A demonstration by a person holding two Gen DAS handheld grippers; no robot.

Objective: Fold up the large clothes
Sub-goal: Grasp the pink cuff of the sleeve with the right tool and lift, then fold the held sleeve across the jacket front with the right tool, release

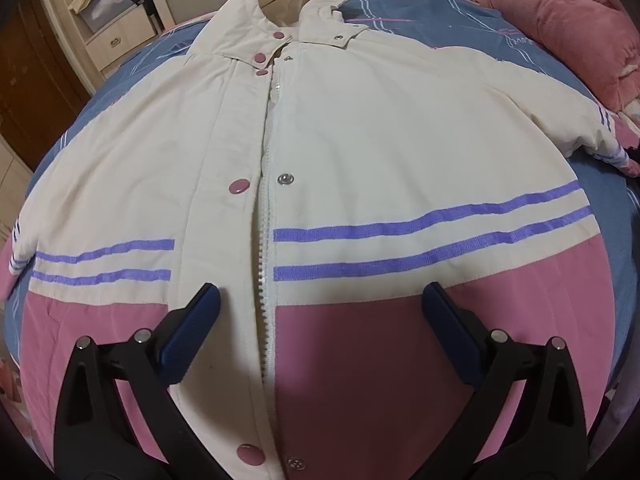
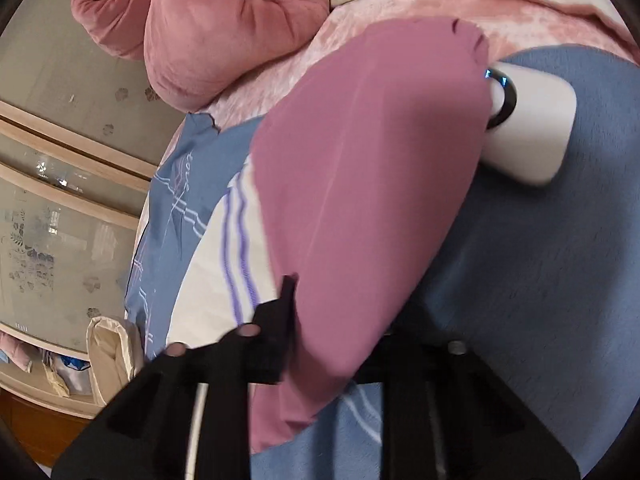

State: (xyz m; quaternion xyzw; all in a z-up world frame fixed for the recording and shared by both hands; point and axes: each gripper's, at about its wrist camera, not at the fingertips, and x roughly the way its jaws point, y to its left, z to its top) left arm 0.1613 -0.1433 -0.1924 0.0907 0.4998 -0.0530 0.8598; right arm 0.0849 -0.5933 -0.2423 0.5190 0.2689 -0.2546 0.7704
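Left wrist view: cream jacket (image 1: 360, 128) lies flat, front up, on the blue bedsheet (image 1: 624, 264), collar toward top of frame, pink hem band at bottom. 2 purple stripes (image 1: 432, 236) cross the chest. White zipper (image 1: 269, 216) runs down centre, partly open. Left gripper (image 1: 320, 312) hovers over the hem band, jaws spread wide, nothing between the blue pads (image 1: 192, 326).

Right wrist view: right gripper (image 2: 316, 312) jaws drawn narrow, clamped on the pink sleeve (image 2: 360, 184), which fills frame centre, cuff toward upper right. White device with a dark ring (image 2: 532, 120) lies on the sheet just beside the cuff. Pink quilt (image 2: 208, 28) at upper left.
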